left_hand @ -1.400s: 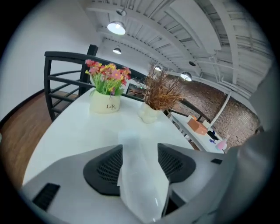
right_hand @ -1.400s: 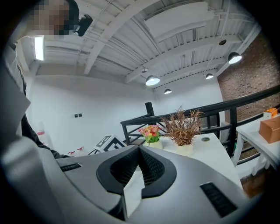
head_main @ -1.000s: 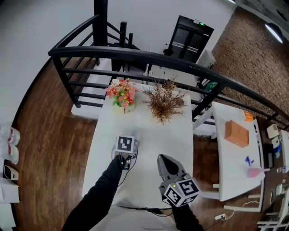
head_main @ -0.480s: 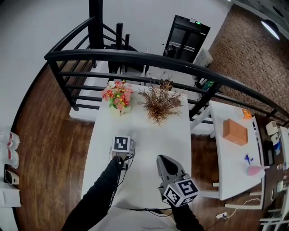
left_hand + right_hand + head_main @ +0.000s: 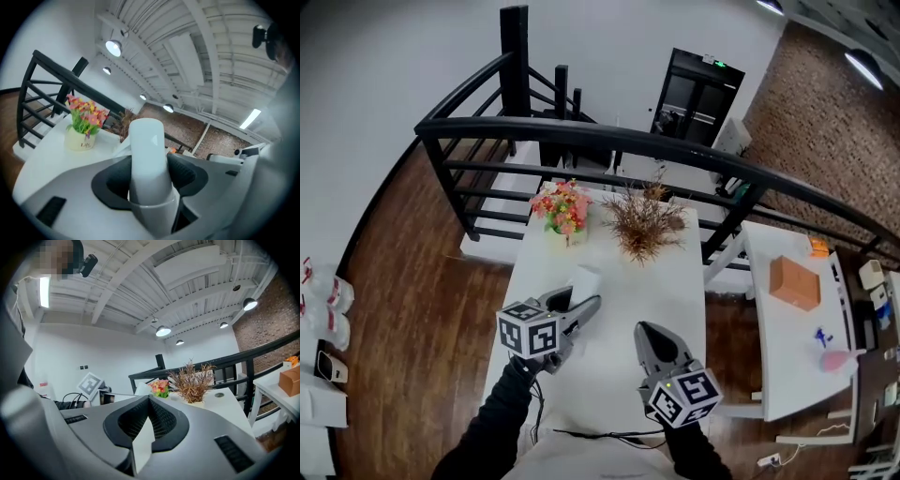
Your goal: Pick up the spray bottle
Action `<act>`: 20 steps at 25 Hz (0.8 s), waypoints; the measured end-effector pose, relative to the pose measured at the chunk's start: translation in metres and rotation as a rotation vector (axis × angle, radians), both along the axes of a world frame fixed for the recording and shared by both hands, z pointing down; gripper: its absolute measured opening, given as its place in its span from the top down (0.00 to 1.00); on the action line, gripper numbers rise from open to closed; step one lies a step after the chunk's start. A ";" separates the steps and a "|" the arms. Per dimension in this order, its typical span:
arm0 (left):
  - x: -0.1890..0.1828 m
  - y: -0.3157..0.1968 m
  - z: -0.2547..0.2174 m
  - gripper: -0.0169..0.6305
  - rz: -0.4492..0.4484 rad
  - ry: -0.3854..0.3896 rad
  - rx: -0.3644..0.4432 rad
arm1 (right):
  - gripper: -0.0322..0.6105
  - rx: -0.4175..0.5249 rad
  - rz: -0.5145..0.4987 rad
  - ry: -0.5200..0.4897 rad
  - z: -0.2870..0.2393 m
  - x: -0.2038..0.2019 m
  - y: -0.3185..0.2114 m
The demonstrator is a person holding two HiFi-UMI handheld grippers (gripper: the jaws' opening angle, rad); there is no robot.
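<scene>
The spray bottle (image 5: 584,279) is white and smooth, and its upper part sticks out beyond my left gripper (image 5: 580,306), above the white table (image 5: 623,281). In the left gripper view the bottle (image 5: 147,140) stands upright between the two dark pads, which press on its sides; the left gripper (image 5: 149,165) is shut on it. My right gripper (image 5: 649,334) hovers over the table's near right part, a little right of the bottle. Its jaws meet at the tips in the right gripper view (image 5: 149,401), with nothing between them.
A pot of pink and yellow flowers (image 5: 562,208) and a dried brown plant (image 5: 645,225) stand at the table's far end. A black railing (image 5: 609,141) runs behind it. A black cable (image 5: 581,433) lies at the near edge. A second white table (image 5: 787,337) with a brown box (image 5: 793,281) stands to the right.
My left gripper has risen off the table and tipped from pointing down to nearly level, with the white bottle now showing in its jaws. The right gripper has barely moved.
</scene>
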State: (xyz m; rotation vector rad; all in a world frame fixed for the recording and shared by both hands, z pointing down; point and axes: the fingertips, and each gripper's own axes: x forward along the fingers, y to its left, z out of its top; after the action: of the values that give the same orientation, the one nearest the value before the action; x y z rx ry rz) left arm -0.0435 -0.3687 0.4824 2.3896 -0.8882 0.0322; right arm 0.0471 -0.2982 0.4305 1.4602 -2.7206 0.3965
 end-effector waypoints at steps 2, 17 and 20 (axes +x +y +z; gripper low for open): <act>-0.006 0.025 -0.034 0.60 0.022 0.044 0.094 | 0.98 0.036 -0.009 -0.008 -0.014 -0.004 0.008; -0.013 0.172 -0.152 0.59 0.099 0.110 0.510 | 0.98 0.301 -0.138 -0.108 -0.098 -0.028 0.070; -0.008 0.174 -0.144 0.59 0.096 0.105 0.488 | 0.98 0.271 -0.150 -0.113 -0.091 -0.028 0.072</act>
State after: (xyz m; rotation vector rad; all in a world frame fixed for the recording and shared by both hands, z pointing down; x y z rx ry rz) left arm -0.0519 -0.1946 0.3382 2.8502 -0.7990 -0.3033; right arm 0.0186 -0.2267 0.3393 1.3071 -3.0488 0.1104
